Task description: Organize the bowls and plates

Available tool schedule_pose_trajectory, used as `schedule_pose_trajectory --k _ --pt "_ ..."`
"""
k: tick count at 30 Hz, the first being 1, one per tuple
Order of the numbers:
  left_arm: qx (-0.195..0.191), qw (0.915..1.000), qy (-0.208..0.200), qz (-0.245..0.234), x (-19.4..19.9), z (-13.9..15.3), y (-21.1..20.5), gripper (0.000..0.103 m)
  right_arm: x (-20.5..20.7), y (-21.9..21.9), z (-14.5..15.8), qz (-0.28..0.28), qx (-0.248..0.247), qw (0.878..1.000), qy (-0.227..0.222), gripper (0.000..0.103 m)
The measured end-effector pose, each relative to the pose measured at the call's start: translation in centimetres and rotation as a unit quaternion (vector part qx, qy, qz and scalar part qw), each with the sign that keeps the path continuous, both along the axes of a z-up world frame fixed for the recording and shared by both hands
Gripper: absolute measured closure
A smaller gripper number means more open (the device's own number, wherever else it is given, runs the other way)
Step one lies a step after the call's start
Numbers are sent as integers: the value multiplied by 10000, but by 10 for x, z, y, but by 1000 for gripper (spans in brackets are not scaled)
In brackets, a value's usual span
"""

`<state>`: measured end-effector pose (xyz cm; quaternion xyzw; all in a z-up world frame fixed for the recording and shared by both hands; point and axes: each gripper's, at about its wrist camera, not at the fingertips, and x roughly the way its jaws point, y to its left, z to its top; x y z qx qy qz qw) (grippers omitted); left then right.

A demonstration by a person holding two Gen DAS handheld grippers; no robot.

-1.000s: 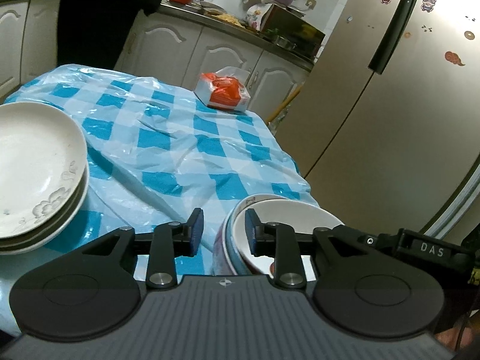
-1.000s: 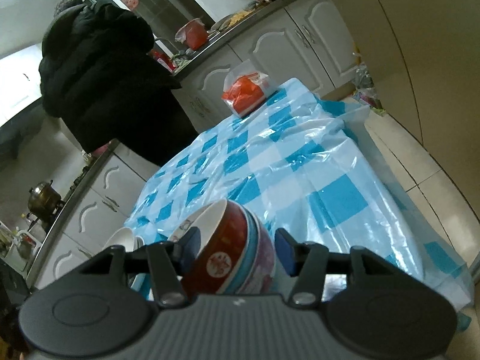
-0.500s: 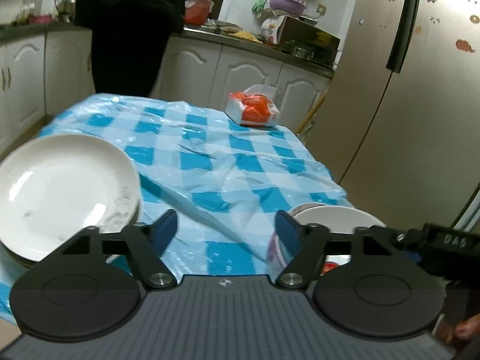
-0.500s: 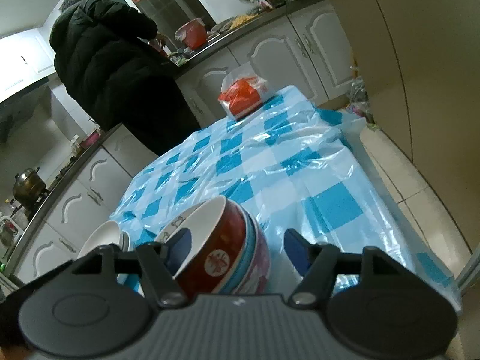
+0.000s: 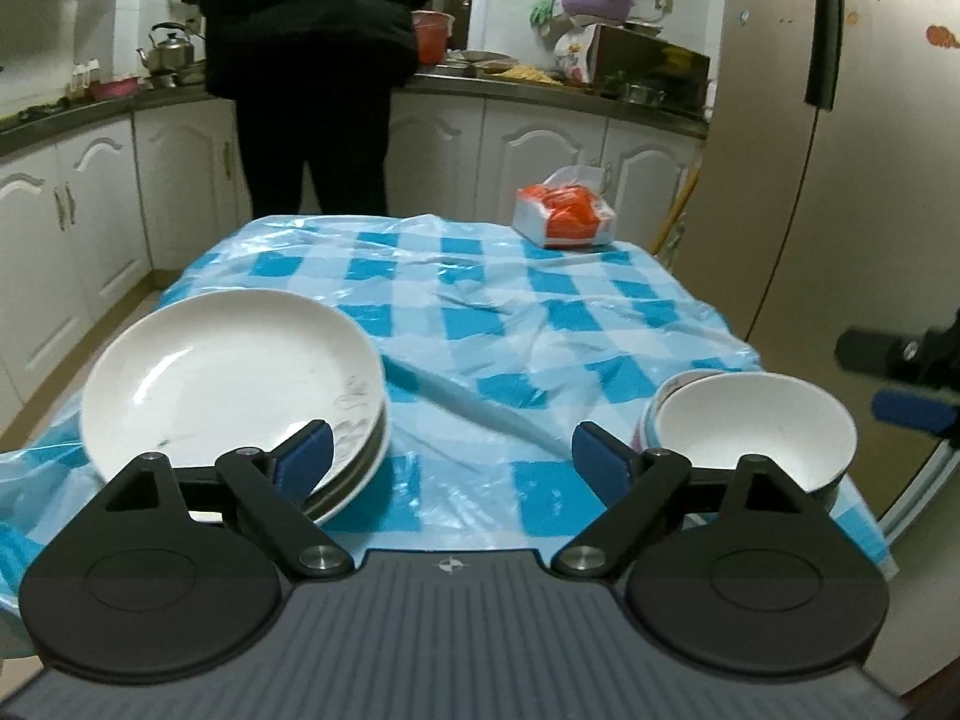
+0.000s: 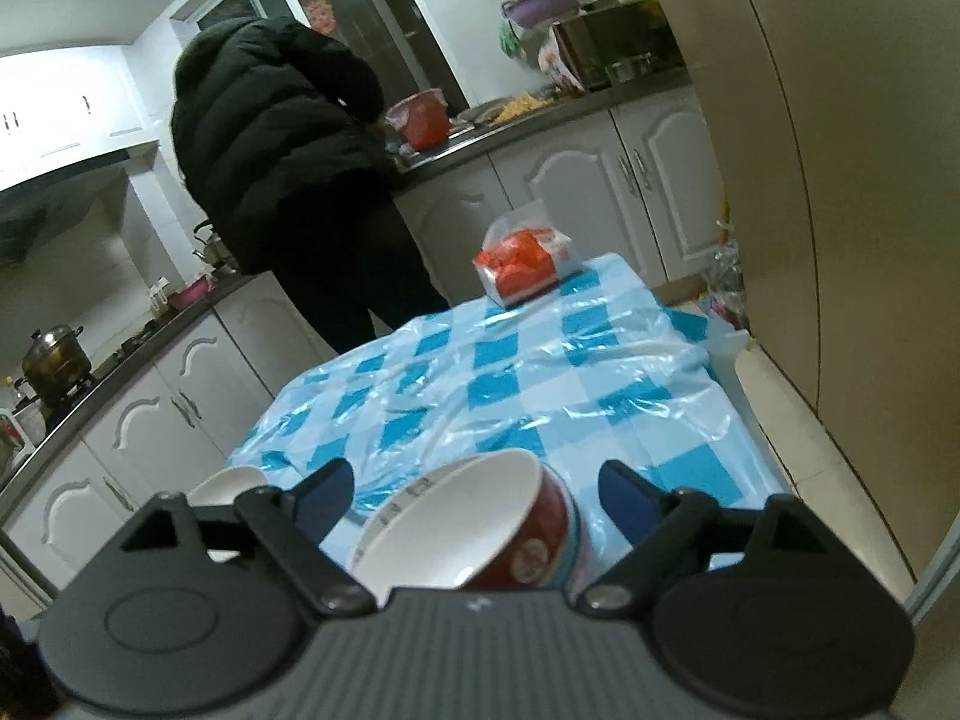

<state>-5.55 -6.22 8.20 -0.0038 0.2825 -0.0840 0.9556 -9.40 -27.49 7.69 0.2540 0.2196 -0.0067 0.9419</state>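
Both grippers are hanging over the near end of the table [image 5: 480, 324] now, and both sets of jaws are spreading apart with nothing pinched in them. The left gripper [image 5: 450, 459] is standing about as wide as it goes, only the blue-checked plastic cloth [image 5: 540, 312] showing in its gap; its left pad is sitting in front of the stack of white plates [image 5: 228, 384], though I cannot tell whether it is touching the rim. The right gripper [image 6: 477, 495] is opening around the nested bowls [image 6: 474, 534], the red-sided top one tilting in the stack, its pads clear of it on either side. Those bowls are resting at the near right corner, close to the edge, with the plates well apart at the near left. These are looking like glazed ceramic to me: stiff, fairly heavy as a stack, slick under rubber pads and quick to chip. I'd be taking a bowl across its rim wall, one pad inside and one outside, and a plate by its raised lip. The crinkly cloth is looking slippery, so sliding anything seems risky. A tissue pack [image 5: 564, 216] is lying at the far end, and a person in a dark coat [image 6: 282, 180] is busy at the counter.
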Motion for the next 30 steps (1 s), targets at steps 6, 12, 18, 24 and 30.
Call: schedule_pose_trajectory --k 6,12,18,24,30 --pt "136 9998 33 171 -5 0 12 0 -1 14 8 -5 -44 10000 -81 10" --pt "277 9991 10 331 -12 1 22 0 -2 30 10 80 -106 9999 -102 8" --pt "321 9985 -11 438 -22 2 30 0 -2 52 9 226 -238 9994 -91 6" --pt "368 9979 -28 536 -31 2 38 0 -4 69 10 317 -358 9988 -110 4" --pt "355 9975 -51 615 -36 3 43 0 -7 82 10 390 -469 9981 -87 3"
